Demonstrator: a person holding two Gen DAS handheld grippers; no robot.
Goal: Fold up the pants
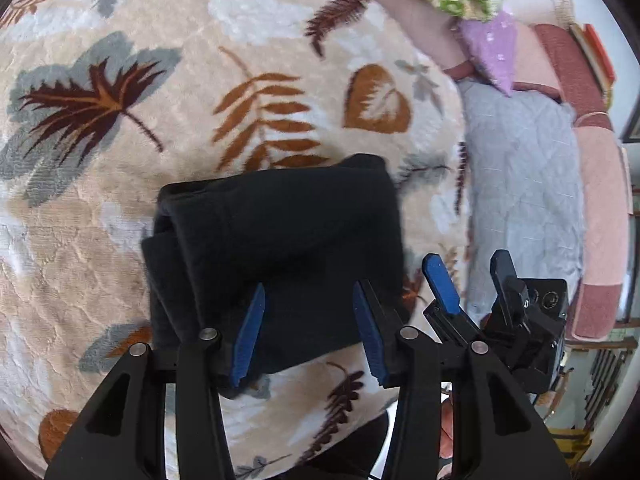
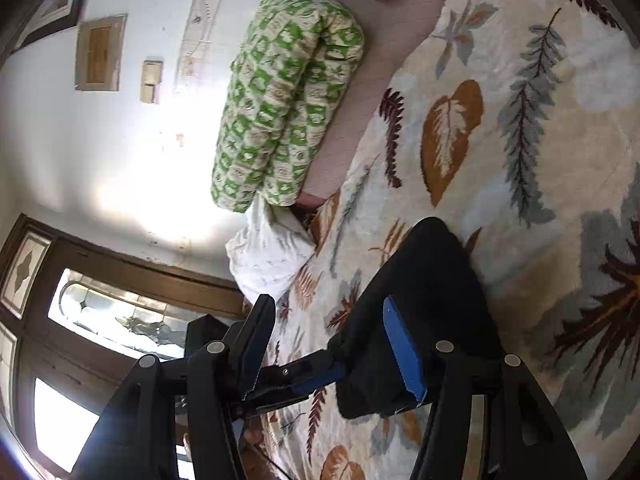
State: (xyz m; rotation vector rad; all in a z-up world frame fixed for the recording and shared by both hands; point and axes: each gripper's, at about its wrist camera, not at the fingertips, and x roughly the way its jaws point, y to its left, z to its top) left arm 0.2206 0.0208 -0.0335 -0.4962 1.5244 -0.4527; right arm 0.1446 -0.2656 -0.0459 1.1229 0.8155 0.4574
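The black pants lie folded into a compact bundle on a leaf-patterned blanket. My left gripper is open, its blue-padded fingers spread over the bundle's near edge, holding nothing. My right gripper shows just right of the bundle, open. In the right wrist view the right gripper is open and empty, with the pants beside its right finger. The left gripper's finger crosses between the fingers there.
A green patterned quilt roll and a white pillow lie at the bed's far side by the wall. A purple cushion, a grey quilted sheet and a pink bed edge sit to the right. A window is nearby.
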